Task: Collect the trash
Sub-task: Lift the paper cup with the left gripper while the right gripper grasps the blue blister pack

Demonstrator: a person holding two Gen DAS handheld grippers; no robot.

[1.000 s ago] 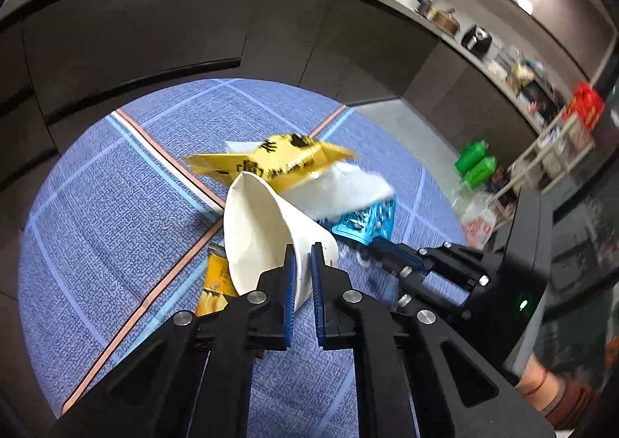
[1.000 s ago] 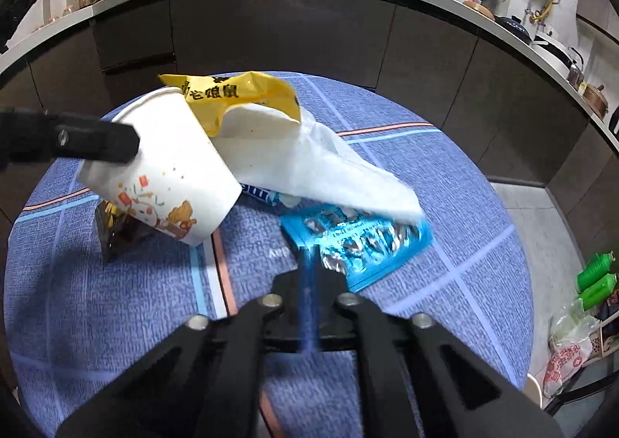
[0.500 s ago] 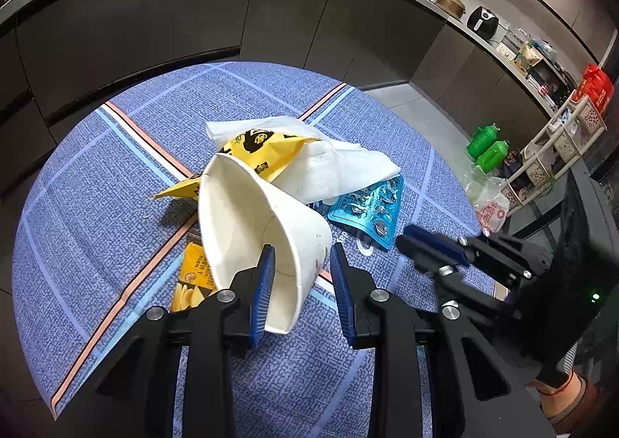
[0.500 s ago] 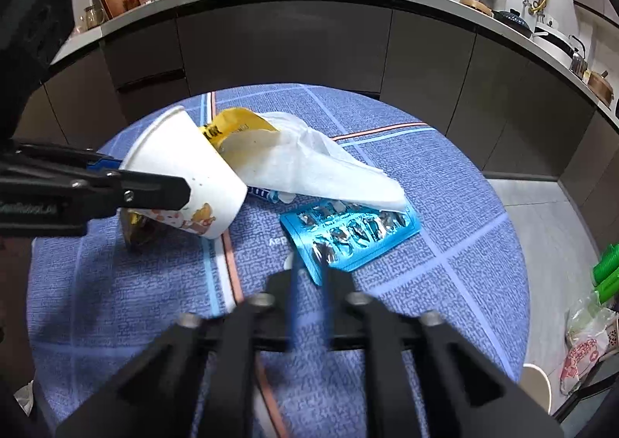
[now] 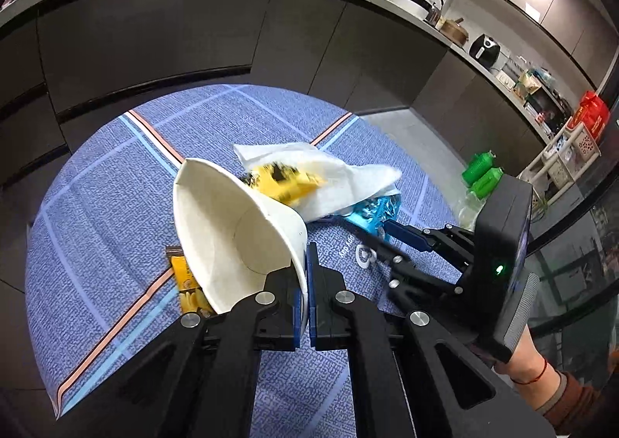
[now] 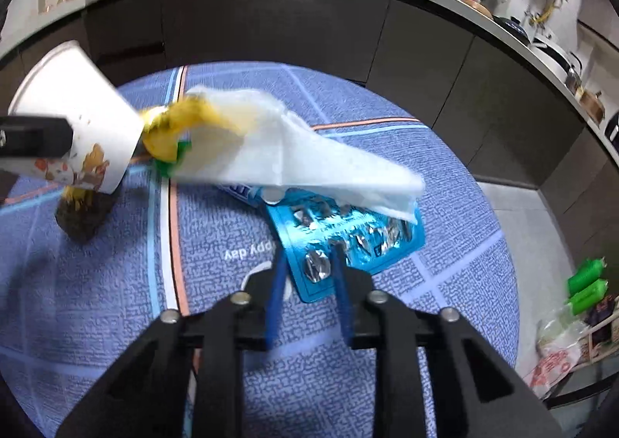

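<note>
One item picked so far: left tongs [image 5: 307, 283] clamp paper cup [image 5: 232, 229] rim; right tongs [image 6: 307, 268] open w/ blister pack [image 6: 348, 241] between fingers; tissue [image 6: 294, 152], wrappers left on surface [image 6: 96, 302].

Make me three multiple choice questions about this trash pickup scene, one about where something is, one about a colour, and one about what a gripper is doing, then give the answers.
1. Where does the blister pack lie?
A. Inside the paper cup
B. On the tablecloth, one end under the tissue
C. On the kitchen counter

2. What colour is the blister pack's backing?
A. Blue
B. Red
C. Black

3. What is the left gripper doing?
A. Hanging open over the table
B. Shut on the tissue
C. Shut on the paper cup's wall

Answers:
1. B: it rests on the blue tablecloth with the white tissue draped over its far end.
2. A: bright blue shows around the foil pockets.
3. C: its pads pinch the wall of the paper cup.
</note>
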